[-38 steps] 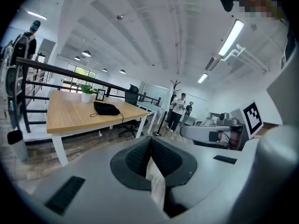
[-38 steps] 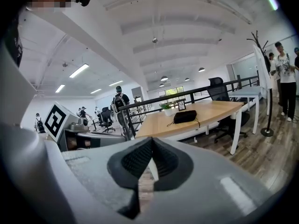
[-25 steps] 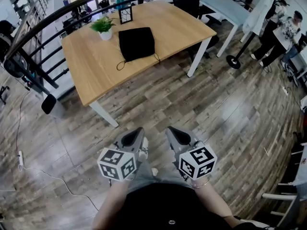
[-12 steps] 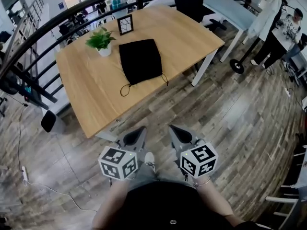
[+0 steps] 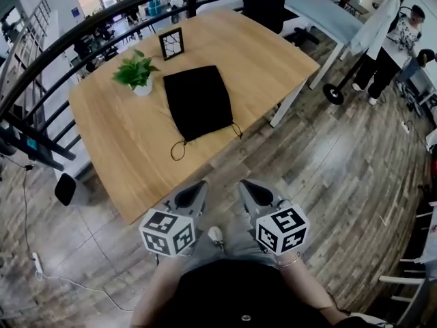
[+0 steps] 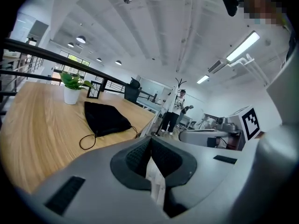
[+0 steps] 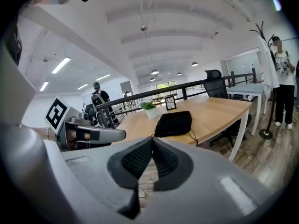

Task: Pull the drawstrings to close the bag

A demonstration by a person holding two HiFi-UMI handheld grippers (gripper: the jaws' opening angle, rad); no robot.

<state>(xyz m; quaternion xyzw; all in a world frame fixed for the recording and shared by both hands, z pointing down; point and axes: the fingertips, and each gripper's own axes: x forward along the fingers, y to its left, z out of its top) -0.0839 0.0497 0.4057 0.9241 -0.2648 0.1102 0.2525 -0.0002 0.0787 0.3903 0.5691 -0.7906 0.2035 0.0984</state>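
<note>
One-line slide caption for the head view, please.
Left tongs and right tongs, both shut and empty, near the table where the black drawstring bag lies.

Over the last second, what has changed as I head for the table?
You have walked closer: the table and the bag sit nearer in the head view. Nothing was grabbed or released. The left gripper and right gripper stay shut and empty; plant and picture frame are unmoved.

Bag is plain black, drawstrings too. Tabletop is pale honey wood. Green plant, white pot. Floor is grey-brown planks. Left gripper and right gripper are grey with black-and-white square markers.
</note>
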